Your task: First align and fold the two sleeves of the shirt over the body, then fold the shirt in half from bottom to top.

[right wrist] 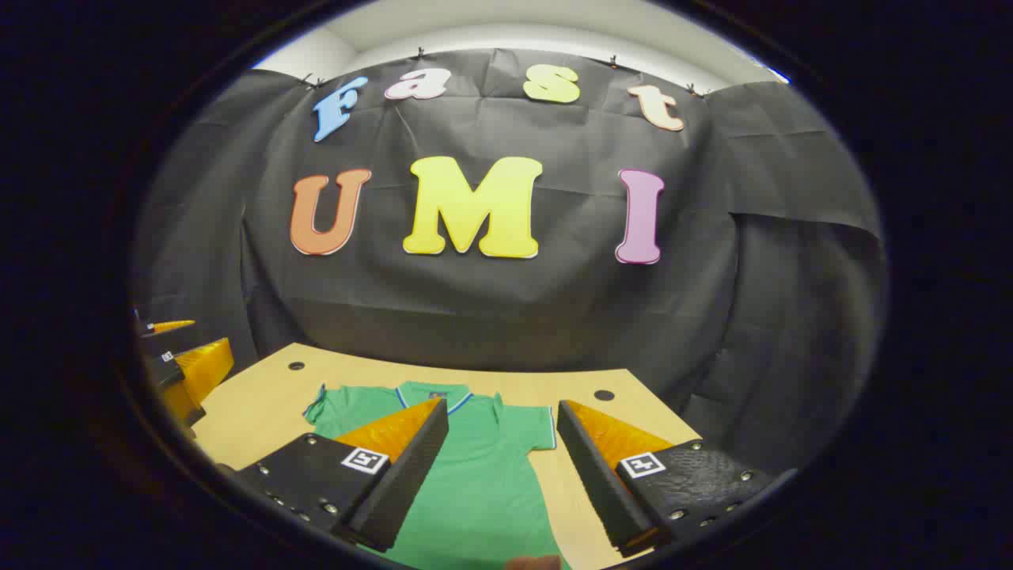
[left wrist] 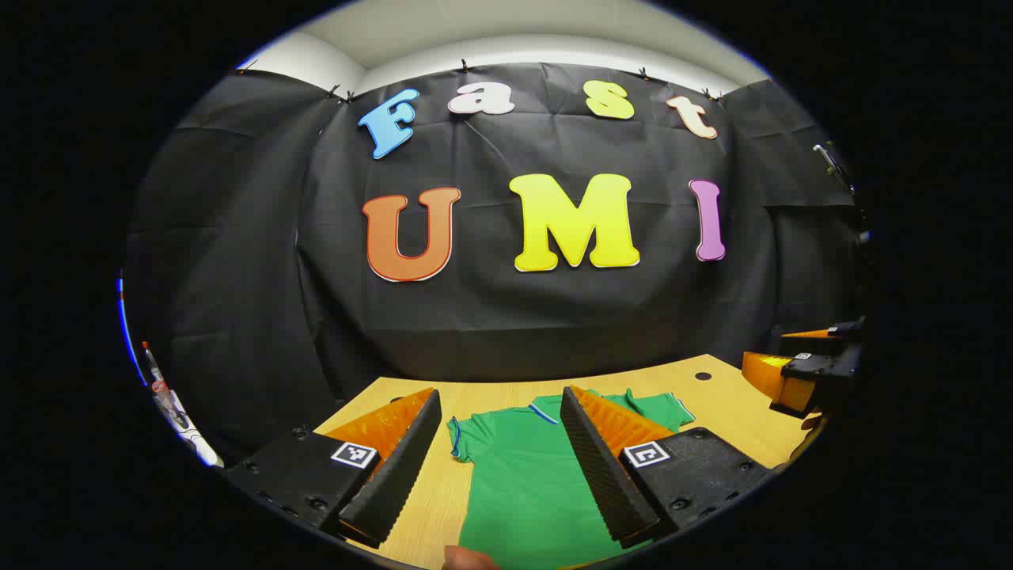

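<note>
Both views are evenly and brightly lit from overhead, with soft shadows on the worktop (left wrist: 736, 412). Focus is sharp centrally; fisheye distortion bends the edges, where a faint blue fringe appears.

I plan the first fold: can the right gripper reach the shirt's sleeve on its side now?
Probably yes: the right gripper is open above the green shirt, and nothing lies over that sleeve.

Both views low over table (left wrist: 736, 412), near shirt (left wrist: 522, 475), facing back wall; shared: shirt, tabletop.
</note>
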